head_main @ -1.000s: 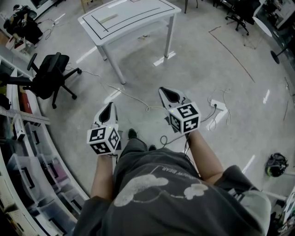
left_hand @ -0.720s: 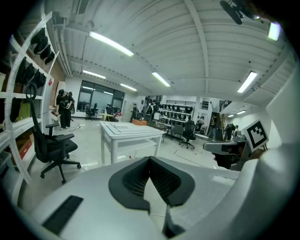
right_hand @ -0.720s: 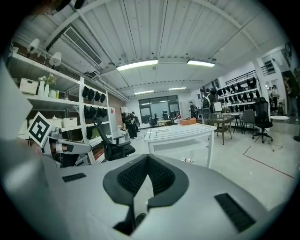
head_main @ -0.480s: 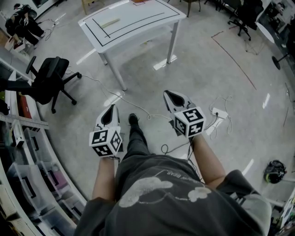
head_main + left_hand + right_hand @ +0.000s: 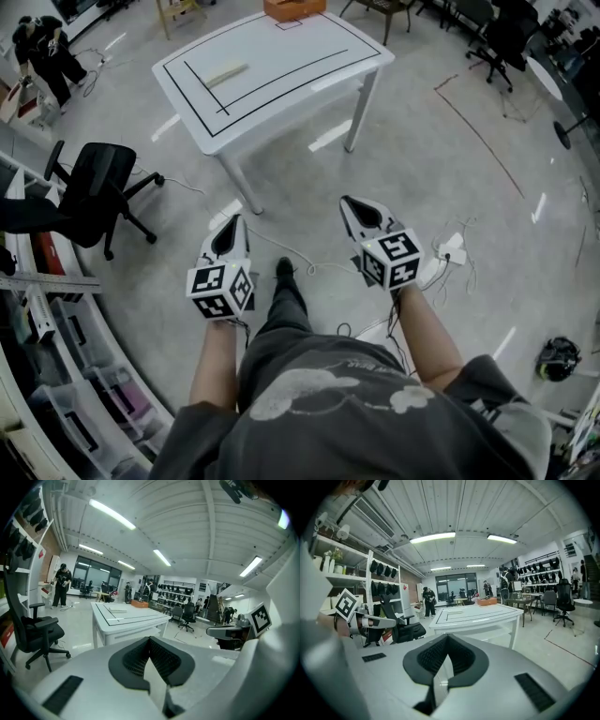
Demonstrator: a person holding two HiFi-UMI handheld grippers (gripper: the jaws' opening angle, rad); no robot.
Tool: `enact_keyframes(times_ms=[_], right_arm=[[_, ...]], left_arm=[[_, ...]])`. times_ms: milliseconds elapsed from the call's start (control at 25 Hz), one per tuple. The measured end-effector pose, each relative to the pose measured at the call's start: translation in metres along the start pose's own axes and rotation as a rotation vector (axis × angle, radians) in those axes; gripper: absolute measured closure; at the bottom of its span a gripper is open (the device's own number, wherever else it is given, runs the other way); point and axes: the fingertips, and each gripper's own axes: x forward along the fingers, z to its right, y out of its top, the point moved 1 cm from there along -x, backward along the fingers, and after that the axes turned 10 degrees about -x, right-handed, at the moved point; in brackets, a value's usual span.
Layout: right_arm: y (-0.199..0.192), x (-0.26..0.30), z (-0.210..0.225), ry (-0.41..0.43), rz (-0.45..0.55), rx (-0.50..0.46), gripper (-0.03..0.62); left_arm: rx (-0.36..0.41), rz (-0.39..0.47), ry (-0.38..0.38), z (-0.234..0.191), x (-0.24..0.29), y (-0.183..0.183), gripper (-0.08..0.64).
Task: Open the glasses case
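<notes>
A white table (image 5: 281,70) with black lines on its top stands ahead across the floor. On it lies a pale oblong thing (image 5: 225,72), perhaps the glasses case, too small to tell; it also shows in the left gripper view (image 5: 116,612) and the right gripper view (image 5: 454,612). My left gripper (image 5: 230,225) and right gripper (image 5: 354,202) are held side by side over the floor, well short of the table. Both point toward it. In each gripper view the pads meet with nothing between them: left gripper (image 5: 150,641), right gripper (image 5: 446,637).
An orange box (image 5: 293,8) sits at the table's far edge. A black office chair (image 5: 98,178) stands to the left, beside curved shelving with bins (image 5: 56,375). Cables and a power strip (image 5: 450,253) lie on the floor at right. People stand far off (image 5: 61,585).
The table has drawn nearer and lower in the head view as the person walks toward it. Both grippers travelled forward together, still shut and empty.
</notes>
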Motion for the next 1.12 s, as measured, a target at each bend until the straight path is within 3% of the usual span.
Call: enact_keyframes(times_ms=[200,560,800,1120], right_arm=[[0.02,0.075,0.027,-0.006,-0.017,0.028,0.592],[0.068,0.202,0.056,-0.012,-0.036,0.031,0.592],[0.087,0.244,0.057,0.01,-0.035,-0.027,0.592],[0.102,0.284,0.081,0.04,-0.015,-0.031,0.59]], left_arm=[[0.022,-0.015,-0.012,-0.035,0.067,0.047,0.558],[-0.021,-0.043,-0.005,-0.111,0.161,0.106,0.558],[-0.046,-0.033,-0.017,-0.136,0.192,0.124,0.558],[-0.065,-0.014,0.011,-0.152,0.216,0.138,0.558]])
